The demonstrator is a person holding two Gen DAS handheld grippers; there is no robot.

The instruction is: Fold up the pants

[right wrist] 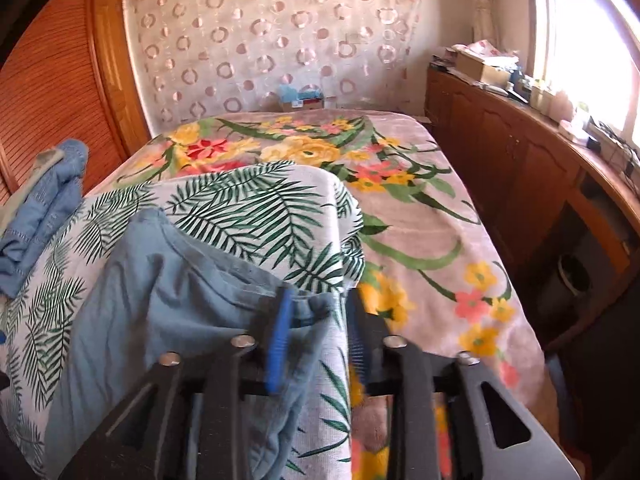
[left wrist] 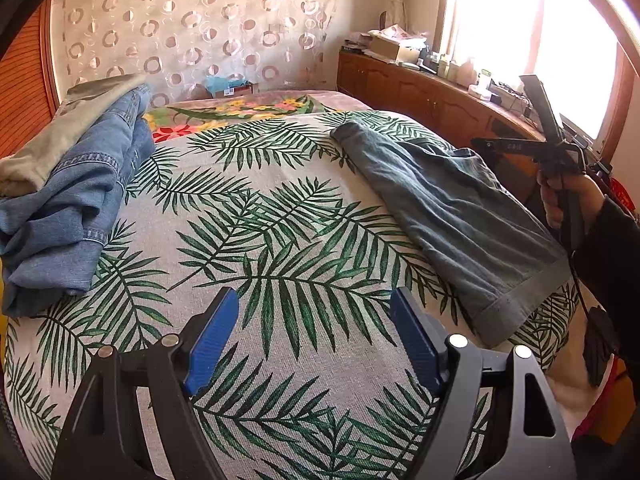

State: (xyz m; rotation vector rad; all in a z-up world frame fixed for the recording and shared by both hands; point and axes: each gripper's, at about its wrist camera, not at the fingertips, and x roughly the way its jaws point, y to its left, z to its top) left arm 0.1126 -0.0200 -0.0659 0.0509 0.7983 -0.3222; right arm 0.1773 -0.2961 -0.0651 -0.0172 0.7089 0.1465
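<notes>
— While the gray-blue pants are lying flat on the leafy sheet on the bed, what are the grippers doing?
— The left gripper is hanging over the sheet, jaws spread wide. The right gripper is sitting at the pants' edge, jaws apart, pinching nothing.

Grey-blue pants flat on bedspread
</notes>
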